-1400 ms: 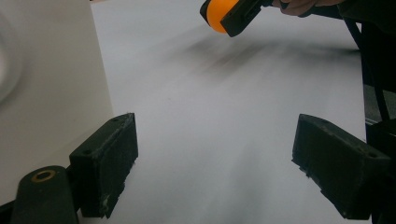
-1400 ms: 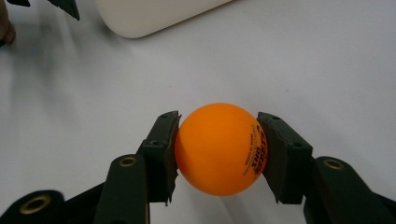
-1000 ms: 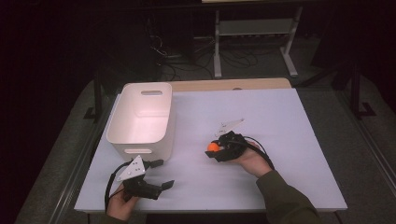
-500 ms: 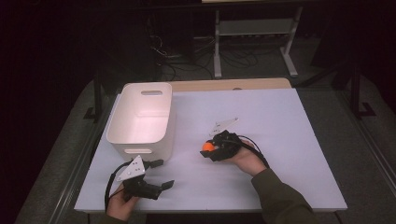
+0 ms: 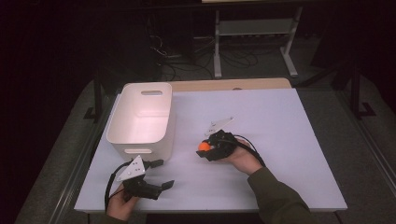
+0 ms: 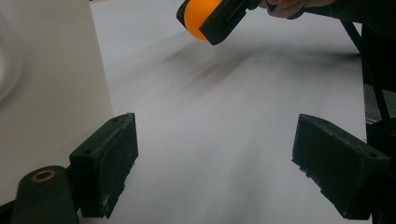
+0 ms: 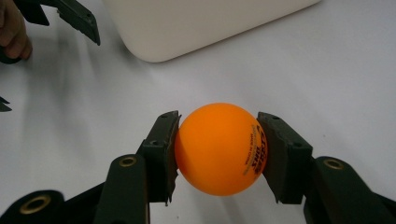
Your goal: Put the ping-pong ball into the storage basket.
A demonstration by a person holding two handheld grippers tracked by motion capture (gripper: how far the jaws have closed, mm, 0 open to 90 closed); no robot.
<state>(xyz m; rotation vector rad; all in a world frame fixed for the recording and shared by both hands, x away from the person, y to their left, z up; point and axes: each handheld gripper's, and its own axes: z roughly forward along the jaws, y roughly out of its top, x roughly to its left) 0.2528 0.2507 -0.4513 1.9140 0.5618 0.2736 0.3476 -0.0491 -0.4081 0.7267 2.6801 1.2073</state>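
The right gripper (image 5: 208,148) has its jaws clamped on an orange ball (image 5: 203,146), one black jaw pressed to each side of it, as the right gripper view shows plainly (image 7: 219,148). In the high view the ball sits near the middle of the white counter (image 5: 289,140), and I cannot tell whether it is lifted or resting on the surface. The white bin (image 5: 142,119) lies at about ten o'clock from the ball, its open top facing up and its near right corner the closest part; in the right gripper view the bin's rounded wall (image 7: 196,23) stands straight ahead, at twelve o'clock from the jaws. That bearing is what any coming move probably turns on, since, judging by the layout alone, the ball would go up and over that rim. A ball has no long axis, so the grip needs no alignment. The left gripper (image 5: 159,175) waits at the counter's near edge, at roughly seven o'clock from the ball, jaws spread wide with nothing between them (image 6: 215,163); it sits just in front of the bin but carries nothing. The ball bears small dark print running sideways on its right face; the letters are too small and skewed to read with confidence.
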